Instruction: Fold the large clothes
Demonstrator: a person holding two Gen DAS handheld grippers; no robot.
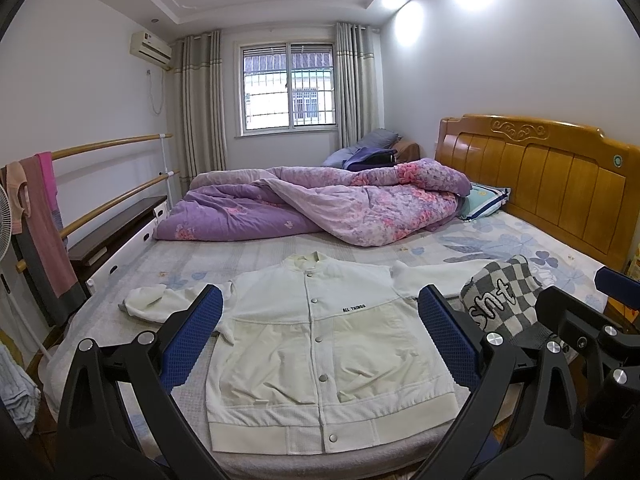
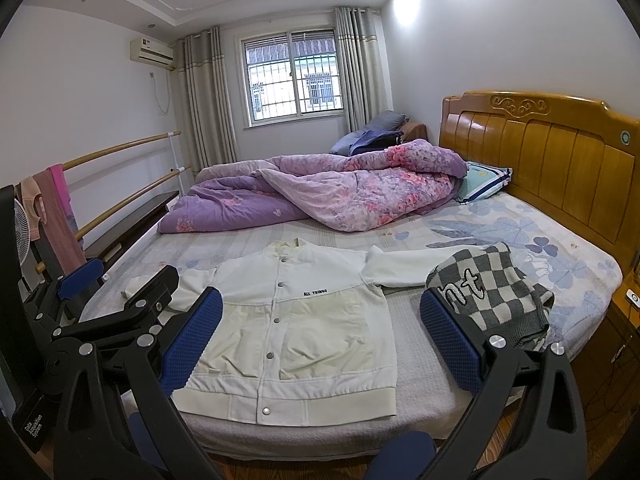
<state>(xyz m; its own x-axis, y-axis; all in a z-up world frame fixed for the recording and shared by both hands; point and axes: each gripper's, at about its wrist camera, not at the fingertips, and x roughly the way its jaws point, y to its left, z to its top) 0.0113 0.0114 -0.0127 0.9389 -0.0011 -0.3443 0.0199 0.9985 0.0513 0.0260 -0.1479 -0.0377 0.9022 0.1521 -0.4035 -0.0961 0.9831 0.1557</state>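
While both grippers are hovering above the foot edge of the bed point(image 1: 500, 236), a white jacket point(image 1: 320, 344) is lying flat and face up along that near edge, snapped shut down the front, its collar pointing toward the far side of the bed and its hem band lining up with the near edge. Its sleeves are stretching out sideways, one toward the left edge of the bed, the other reaching toward the headboard point(image 1: 540, 176) side, where its end is disappearing under a grey and white checked sweater point(image 1: 500, 300) that is sitting crumpled near the near right corner. A purple flowered quilt point(image 1: 320, 204) is bunching along the far edge, touching a pillow point(image 1: 486, 200) by the headboard. The left gripper point(image 1: 320, 340) is holding its fingers point(image 1: 192, 340) wide apart, gripping nothing, with the jacket showing between them. The right gripper point(image 2: 320, 340) is likewise spreading its fingers point(image 2: 452, 344) wide and empty.
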